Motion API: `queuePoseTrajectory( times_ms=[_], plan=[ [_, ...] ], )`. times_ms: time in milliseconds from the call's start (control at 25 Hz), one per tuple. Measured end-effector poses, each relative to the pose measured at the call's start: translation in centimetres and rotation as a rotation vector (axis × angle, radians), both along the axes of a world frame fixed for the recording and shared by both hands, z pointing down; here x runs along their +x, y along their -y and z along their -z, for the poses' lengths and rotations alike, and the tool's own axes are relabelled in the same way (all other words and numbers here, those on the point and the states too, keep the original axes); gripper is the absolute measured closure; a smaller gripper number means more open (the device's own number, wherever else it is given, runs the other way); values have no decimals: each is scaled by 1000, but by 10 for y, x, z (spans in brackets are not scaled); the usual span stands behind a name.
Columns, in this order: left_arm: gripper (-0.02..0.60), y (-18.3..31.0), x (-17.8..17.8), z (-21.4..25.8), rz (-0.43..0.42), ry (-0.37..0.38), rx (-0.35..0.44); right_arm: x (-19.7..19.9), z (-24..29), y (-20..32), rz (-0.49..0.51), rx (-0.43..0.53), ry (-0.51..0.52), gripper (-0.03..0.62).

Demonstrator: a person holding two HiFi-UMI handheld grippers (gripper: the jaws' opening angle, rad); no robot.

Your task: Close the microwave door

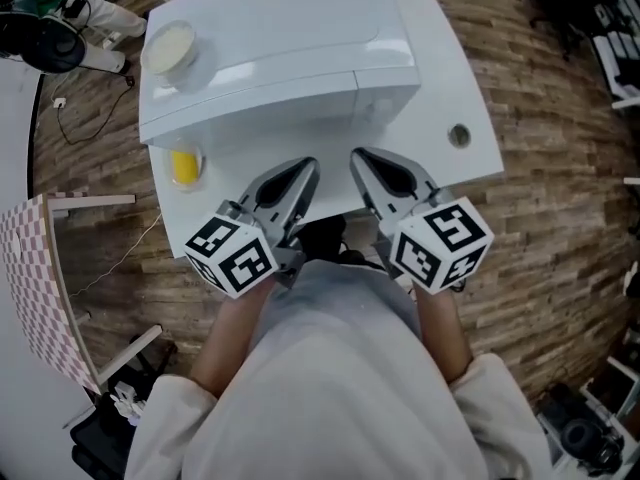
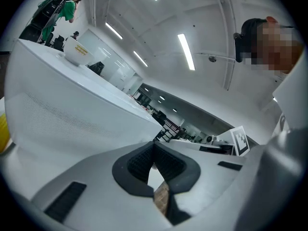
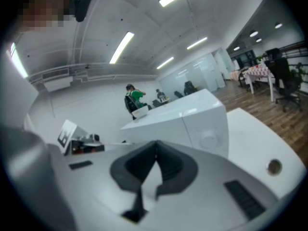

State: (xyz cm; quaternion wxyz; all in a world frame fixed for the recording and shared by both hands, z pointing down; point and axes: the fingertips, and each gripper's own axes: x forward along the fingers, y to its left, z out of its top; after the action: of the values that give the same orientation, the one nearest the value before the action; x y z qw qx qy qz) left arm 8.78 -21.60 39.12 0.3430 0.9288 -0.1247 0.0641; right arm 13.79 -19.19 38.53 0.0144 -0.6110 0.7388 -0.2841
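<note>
White microwave (image 1: 270, 58) stands on the white tabletop (image 1: 445, 88) just ahead of both claws. Its front looks flush all along, with no door swung out toward the person. In the right gripper view that front also reads as one flat plane. From this I judge the door is already shut and nothing of the task is left, though the seam is too faint to be certain. The left claw (image 1: 306, 166) and the right claw (image 1: 358, 156) are held side by side close to the person's body, near the front edge of the tabletop. Their tips point forward at the microwave and are clear of it. Each has its jaws brought together at the tips, with nothing between them. A bowl (image 1: 170, 48) rests on top of the microwave, ahead and to the left of the left claw, and a small yellow thing (image 1: 184, 165) lies on the tabletop just left of that claw.
</note>
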Motion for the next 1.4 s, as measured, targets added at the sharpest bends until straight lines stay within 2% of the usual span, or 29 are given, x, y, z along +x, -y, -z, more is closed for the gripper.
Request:
queuePoseTrajectory(
  times_ms=[360, 600, 880, 1400],
  plan=[
    [568, -56, -35, 3, 8, 4, 7, -27, 14, -67, 86, 30, -4, 571],
    [569, -80, -62, 9, 36, -4, 17, -33, 22, -104, 36, 46, -43, 571],
    [568, -113, -70, 23, 33, -1, 96, -25, 28, -148, 4, 41, -82, 572],
    [568, -116, -66, 40, 43, -32, 117, -15, 48, -154, -35, 96, -77, 572]
  ],
)
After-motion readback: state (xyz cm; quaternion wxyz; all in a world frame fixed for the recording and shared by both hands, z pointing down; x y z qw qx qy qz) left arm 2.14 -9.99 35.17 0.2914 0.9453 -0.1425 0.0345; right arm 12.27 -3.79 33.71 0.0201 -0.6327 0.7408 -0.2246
